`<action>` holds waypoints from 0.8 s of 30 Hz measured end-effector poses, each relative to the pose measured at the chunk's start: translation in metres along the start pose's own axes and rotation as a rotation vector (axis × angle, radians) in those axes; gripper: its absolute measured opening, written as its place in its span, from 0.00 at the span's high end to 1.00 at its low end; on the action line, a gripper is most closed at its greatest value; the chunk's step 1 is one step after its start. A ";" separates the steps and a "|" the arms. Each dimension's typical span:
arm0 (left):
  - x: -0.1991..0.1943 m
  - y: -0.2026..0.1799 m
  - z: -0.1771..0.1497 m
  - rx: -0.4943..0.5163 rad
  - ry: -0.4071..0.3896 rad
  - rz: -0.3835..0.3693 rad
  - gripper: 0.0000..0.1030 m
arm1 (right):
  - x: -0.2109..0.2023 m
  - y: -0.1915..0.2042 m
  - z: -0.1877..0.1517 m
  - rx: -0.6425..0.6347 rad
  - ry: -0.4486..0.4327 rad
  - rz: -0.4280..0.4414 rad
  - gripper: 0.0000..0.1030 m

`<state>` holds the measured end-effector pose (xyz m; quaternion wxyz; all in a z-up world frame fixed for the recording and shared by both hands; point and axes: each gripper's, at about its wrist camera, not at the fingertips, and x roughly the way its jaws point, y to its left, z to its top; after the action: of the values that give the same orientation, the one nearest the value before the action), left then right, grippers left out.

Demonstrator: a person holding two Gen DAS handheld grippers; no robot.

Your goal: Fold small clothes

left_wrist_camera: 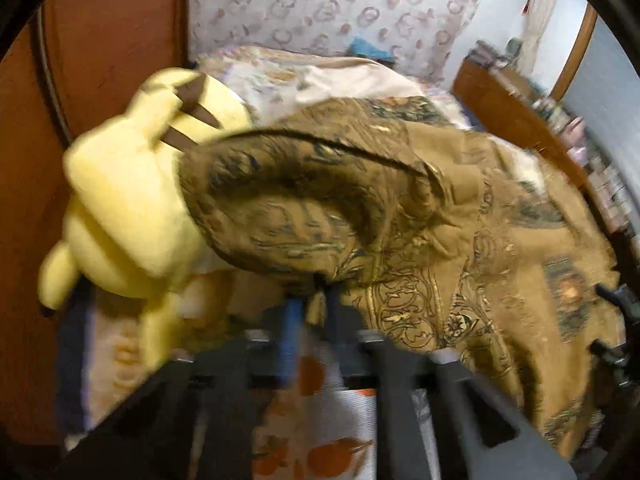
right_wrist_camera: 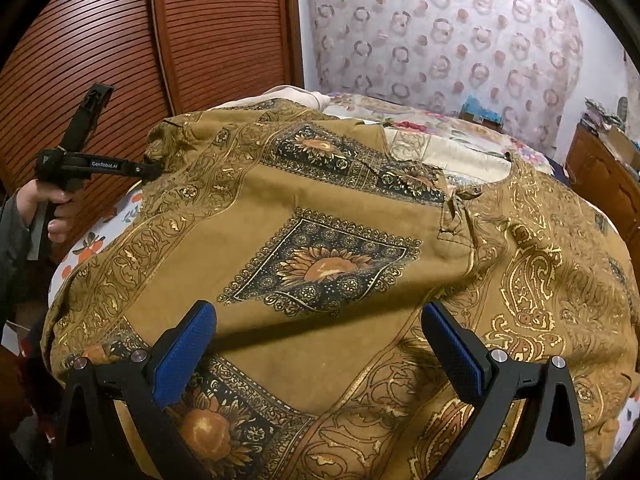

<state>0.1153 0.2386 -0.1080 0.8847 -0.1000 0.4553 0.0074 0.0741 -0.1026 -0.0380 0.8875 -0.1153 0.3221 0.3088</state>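
Jaws on the left gripper [left_wrist_camera: 312, 304] were clenched on a bunched edge of the garment [right_wrist_camera: 320, 216], lifting that corner off the bed [right_wrist_camera: 424, 136], probably to carry it over for a fold. Right gripper [right_wrist_camera: 320, 344] hung released, blue pads [right_wrist_camera: 184, 356] wide apart just above the near cloth, gripping nothing; likely waiting to pin or take the near hem. Garment, brown with gold and sunflower print, lay spread over most of the bed, neckline toward the far right. Left view was motion-blurred. Yellow plush [left_wrist_camera: 136, 200] sat at the left, beside the raised fold and against the wooden wardrobe [right_wrist_camera: 200, 32]. Fold looked barely begun.
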 end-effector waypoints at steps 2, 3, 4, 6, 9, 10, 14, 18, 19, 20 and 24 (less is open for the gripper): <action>-0.016 -0.001 0.003 0.005 -0.039 -0.015 0.94 | 0.002 -0.001 0.000 0.003 0.000 0.003 0.00; -0.026 -0.006 0.004 0.021 -0.065 -0.018 0.94 | 0.002 -0.001 0.000 0.002 0.000 0.003 0.00; -0.033 -0.010 0.005 0.037 -0.080 -0.019 0.95 | 0.001 -0.001 0.000 0.003 -0.003 0.003 0.00; -0.046 -0.020 0.008 0.065 -0.105 -0.018 0.95 | 0.001 -0.002 -0.001 0.006 -0.005 0.004 0.00; -0.063 -0.047 0.018 0.126 -0.144 -0.046 0.95 | 0.000 -0.006 -0.001 0.017 -0.013 0.006 0.00; -0.066 -0.054 0.020 0.138 -0.151 -0.054 0.95 | -0.001 -0.007 -0.001 0.017 -0.015 0.004 0.00; -0.080 -0.103 0.032 0.199 -0.179 -0.128 0.95 | -0.006 -0.011 -0.004 0.020 -0.028 -0.017 0.00; -0.094 -0.151 0.030 0.272 -0.208 -0.178 0.89 | -0.015 -0.022 -0.007 0.046 -0.045 -0.032 0.00; -0.097 -0.160 0.029 0.280 -0.214 -0.183 0.87 | -0.018 -0.024 -0.008 0.053 -0.051 -0.035 0.00; -0.099 -0.167 0.027 0.284 -0.216 -0.193 0.81 | -0.021 -0.027 -0.009 0.060 -0.055 -0.038 0.00; -0.105 -0.177 0.019 0.302 -0.249 -0.199 0.53 | -0.030 -0.035 -0.012 0.083 -0.072 -0.047 0.00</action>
<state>0.0872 0.0771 0.0178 0.9354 -0.0093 0.3263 -0.1360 0.0719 -0.1491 -0.0275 0.9095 -0.0750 0.2996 0.2782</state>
